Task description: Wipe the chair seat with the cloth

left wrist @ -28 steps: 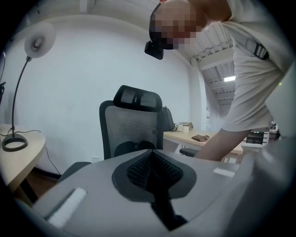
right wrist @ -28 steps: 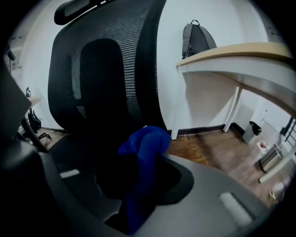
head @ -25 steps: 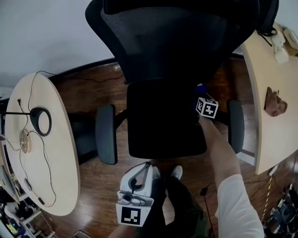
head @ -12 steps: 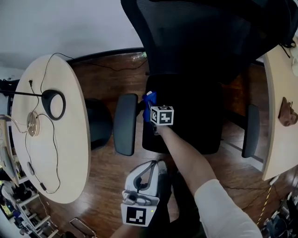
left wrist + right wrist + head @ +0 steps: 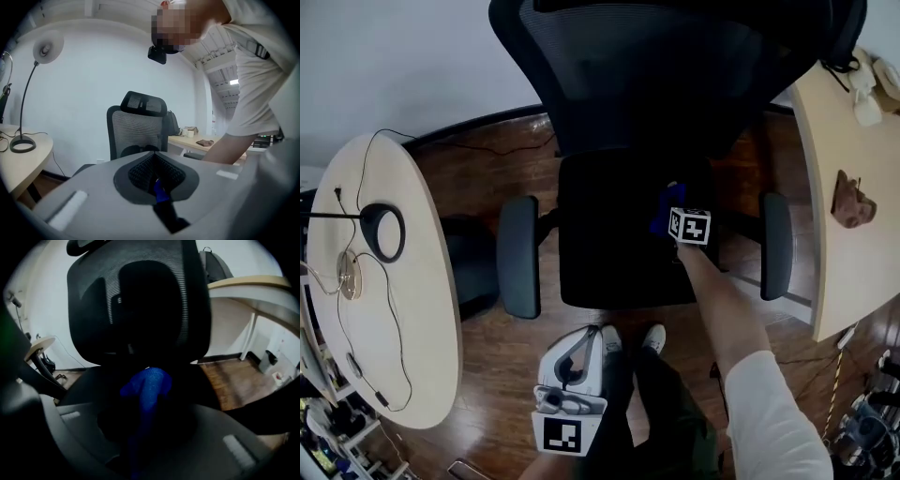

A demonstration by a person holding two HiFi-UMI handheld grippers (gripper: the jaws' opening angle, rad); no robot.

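Observation:
The black office chair's seat (image 5: 614, 248) lies in the middle of the head view. My right gripper (image 5: 672, 218) is over the seat's right part, shut on a blue cloth (image 5: 663, 208) that presses on the seat. The right gripper view shows the blue cloth (image 5: 149, 383) bunched ahead of the jaws, with the mesh backrest (image 5: 140, 301) behind it. My left gripper (image 5: 598, 332) hangs low in front of the chair, away from the seat, shut and holding nothing. Its own view looks at the chair (image 5: 137, 129) from the front.
Two armrests (image 5: 517, 255) (image 5: 775, 246) flank the seat. A round table (image 5: 384, 356) with a lamp base (image 5: 380, 232) and cables stands at the left. A desk (image 5: 839, 122) with a brown object (image 5: 848, 199) stands at the right. The person's shoes (image 5: 654, 337) are on the wood floor.
My right gripper swept the blue cloth from the seat's right side to its left front edge and back to the right. The left gripper has barely moved.

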